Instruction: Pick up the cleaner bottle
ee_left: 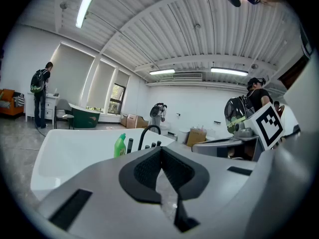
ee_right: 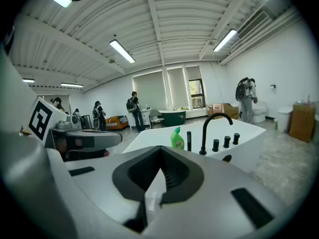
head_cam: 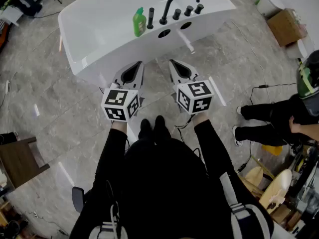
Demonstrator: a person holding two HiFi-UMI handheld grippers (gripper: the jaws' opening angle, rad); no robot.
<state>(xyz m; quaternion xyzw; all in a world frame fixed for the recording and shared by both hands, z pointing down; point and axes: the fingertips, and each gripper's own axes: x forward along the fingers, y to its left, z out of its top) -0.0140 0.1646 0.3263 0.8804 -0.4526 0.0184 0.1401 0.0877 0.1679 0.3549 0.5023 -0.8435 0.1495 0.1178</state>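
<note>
The green cleaner bottle (head_cam: pixel 139 22) stands upright on the near rim of a white bathtub (head_cam: pixel 99 29), just left of a black faucet (head_cam: pixel 177 4). My left gripper (head_cam: pixel 135 66) and right gripper (head_cam: pixel 175 63) hang side by side in front of the tub, short of the bottle. Both are shut with nothing in them. In the left gripper view the bottle (ee_left: pixel 120 146) stands ahead and to the left of the shut left gripper (ee_left: pixel 160 149). In the right gripper view the bottle (ee_right: pixel 177 139) stands almost straight ahead, above the shut right gripper (ee_right: pixel 160 149).
Black tap knobs (head_cam: pixel 188 10) line the tub rim right of the faucet. A cardboard box (head_cam: pixel 285 26) sits on the floor at the far right. A person (head_cam: pixel 279 118) crouches at the right, and a wooden stool (head_cam: pixel 17 161) stands at the left. Other people stand far off.
</note>
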